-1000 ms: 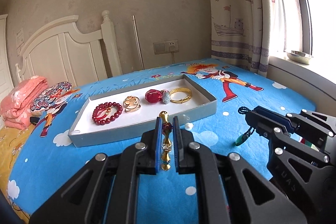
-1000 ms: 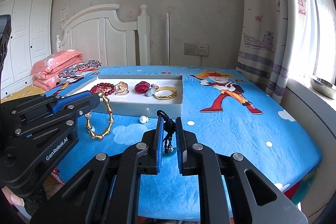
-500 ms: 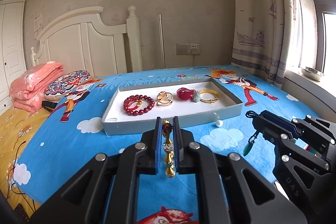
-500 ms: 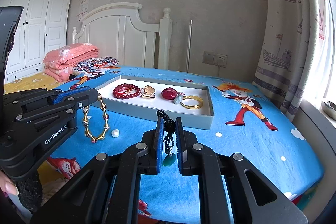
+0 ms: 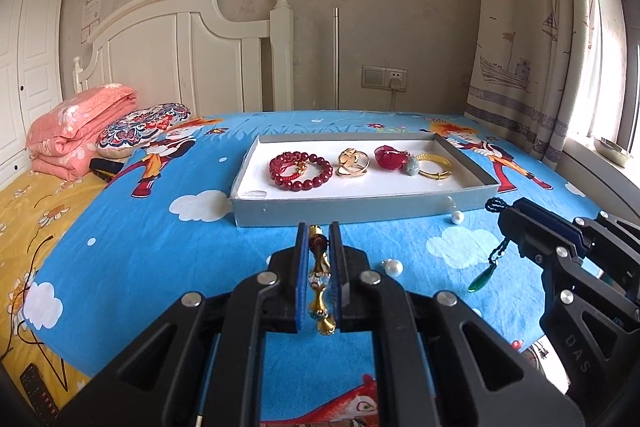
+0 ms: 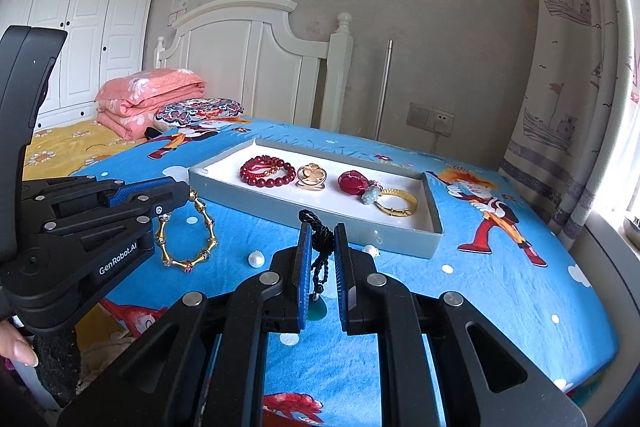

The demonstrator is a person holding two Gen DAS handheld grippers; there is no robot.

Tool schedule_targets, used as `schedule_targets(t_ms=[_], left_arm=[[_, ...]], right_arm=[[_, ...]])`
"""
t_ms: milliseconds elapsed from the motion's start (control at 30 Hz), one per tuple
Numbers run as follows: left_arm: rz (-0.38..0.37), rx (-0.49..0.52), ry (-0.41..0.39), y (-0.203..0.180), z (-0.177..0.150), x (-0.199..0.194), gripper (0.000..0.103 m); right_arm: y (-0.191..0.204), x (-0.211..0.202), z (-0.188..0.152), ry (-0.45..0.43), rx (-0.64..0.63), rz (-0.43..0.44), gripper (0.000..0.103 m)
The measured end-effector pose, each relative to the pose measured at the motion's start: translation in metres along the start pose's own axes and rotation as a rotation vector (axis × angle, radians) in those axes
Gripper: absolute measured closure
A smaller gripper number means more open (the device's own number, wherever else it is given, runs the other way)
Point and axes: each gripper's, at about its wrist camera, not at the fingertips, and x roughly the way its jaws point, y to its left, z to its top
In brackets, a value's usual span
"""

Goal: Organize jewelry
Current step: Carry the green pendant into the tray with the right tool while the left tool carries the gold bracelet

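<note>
Left wrist view: left gripper (image 5: pixel 318 239) pinches gold bamboo-link bracelet (image 5: pixel 319 283); right gripper (image 6: pixel 320 239) pinches black cord of green pendant (image 5: pixel 481 277). Grey shallow tray (image 5: pixel 360 213) ahead (four pieces inside); two loose white pearls (image 5: pixel 393 267) lie between.

One grey tray (image 5: pixel 360 213) on the bed holds four jewelry pieces: one red bead bracelet (image 5: pixel 301 169), one gold ring (image 5: pixel 352 163), one red pendant (image 5: pixel 390 158), one gold bangle (image 5: pixel 434 167). Two loose pearls (image 5: pixel 394 267) lie on the sheet. Two grippers each hold one piece.
</note>
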Motion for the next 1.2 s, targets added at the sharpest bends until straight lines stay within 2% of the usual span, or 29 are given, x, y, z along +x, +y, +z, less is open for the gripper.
schedule_targets(t_ms=[500,767,967,1200], left_arm=[[0.018,-0.017,0.022,0.001,0.0,0.007,0.093],[0.029,-0.024,-0.022,0.0,0.003,0.0,0.093],[0.047,-0.025,-0.07,0.0,0.005,-0.011,0.093],[0.05,-0.026,-0.076,-0.001,0.005,-0.013,0.093]], right_arm=[[-0.003,0.0,0.007,-0.014,0.016,-0.008,0.091],[-0.008,0.004,0.014,0.004,0.056,-0.023,0.091],[-0.015,0.013,0.012,0.059,0.103,-0.051,0.091],[-0.017,0.016,0.011,0.072,0.116,-0.06,0.091]])
